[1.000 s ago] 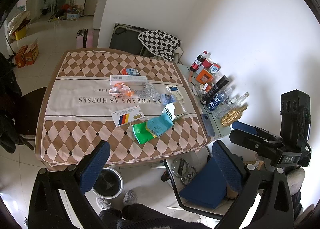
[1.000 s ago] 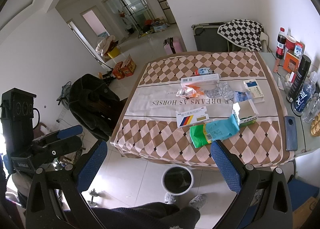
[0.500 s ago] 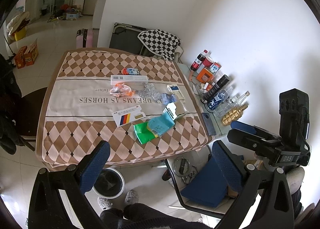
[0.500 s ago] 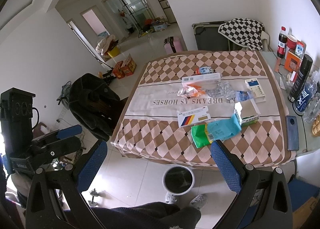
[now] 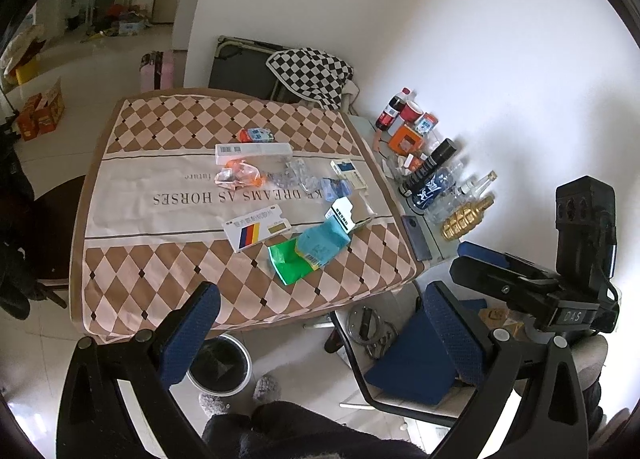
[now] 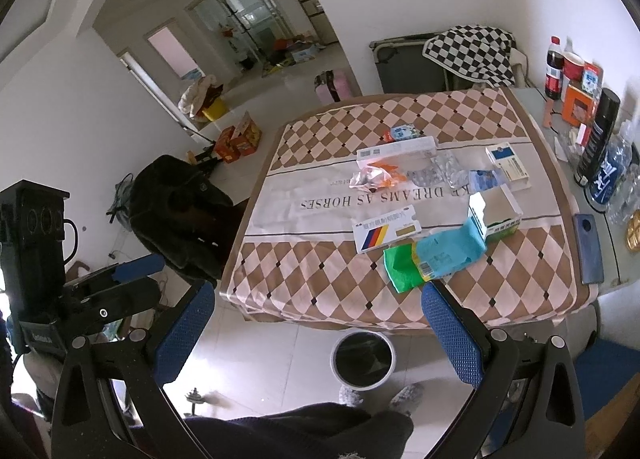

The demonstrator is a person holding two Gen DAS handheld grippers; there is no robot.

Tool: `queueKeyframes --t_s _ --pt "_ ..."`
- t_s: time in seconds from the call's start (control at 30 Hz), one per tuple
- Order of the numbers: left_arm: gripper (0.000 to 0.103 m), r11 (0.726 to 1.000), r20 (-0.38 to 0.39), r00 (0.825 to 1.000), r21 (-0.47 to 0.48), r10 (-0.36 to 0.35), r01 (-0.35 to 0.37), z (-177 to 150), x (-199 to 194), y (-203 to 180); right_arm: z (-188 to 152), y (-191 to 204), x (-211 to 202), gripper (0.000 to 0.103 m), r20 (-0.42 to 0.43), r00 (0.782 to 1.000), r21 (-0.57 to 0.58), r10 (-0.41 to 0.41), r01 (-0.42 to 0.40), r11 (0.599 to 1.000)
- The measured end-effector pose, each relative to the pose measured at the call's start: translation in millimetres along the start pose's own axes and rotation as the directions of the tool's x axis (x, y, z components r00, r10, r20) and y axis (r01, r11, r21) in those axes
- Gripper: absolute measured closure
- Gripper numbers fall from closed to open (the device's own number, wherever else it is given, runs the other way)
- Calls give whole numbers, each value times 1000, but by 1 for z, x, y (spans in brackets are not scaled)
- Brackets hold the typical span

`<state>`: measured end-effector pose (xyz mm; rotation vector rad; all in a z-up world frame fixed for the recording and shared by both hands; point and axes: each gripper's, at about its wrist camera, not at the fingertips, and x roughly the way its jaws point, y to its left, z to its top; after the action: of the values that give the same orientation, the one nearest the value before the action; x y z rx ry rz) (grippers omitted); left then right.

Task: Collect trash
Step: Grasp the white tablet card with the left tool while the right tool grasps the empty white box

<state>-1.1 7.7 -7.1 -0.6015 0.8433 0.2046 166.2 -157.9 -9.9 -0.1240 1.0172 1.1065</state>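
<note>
While both the left gripper (image 5: 316, 323) and right gripper (image 6: 318, 323) hang spread and empty short of the table (image 6: 304, 291), only the left view shows the blue chair (image 5: 408, 359) beneath its right finger; the bin (image 6: 363, 359) sits below both.

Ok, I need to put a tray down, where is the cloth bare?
Bare: the whole far checkered band behind the long white box, and the near-left checkers left of the green wrapper. Crowded: the middle stripe's right half, and the grey strip with bottles.
</note>
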Motion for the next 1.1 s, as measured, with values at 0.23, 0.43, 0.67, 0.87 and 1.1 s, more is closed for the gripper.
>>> queueKeyframes --t_s 0.23,0.43,0.67,0.87,1.1 --pt "0 997 -19 997 18 75 -75 19 39 26 11 -23 26 0 1 995 152 -98 97 984" --pt "0 967 -132 958 61 255 -249 41 145 64 36 -96 97 0 -124 926 187 -355 374 909" --pt "0 935 -324 877 141 355 -326 51 298 94 77 -220 220 0 -349 788 40 -507 553 832" --pt "0 923 -435 815 212 383 -321 60 378 103 98 -269 302 0 -464 707 -148 -534 532 834" --pt "0 898 -492 762 345 421 -274 65 413 100 98 -303 349 0 -555 675 -161 -487 487 858"
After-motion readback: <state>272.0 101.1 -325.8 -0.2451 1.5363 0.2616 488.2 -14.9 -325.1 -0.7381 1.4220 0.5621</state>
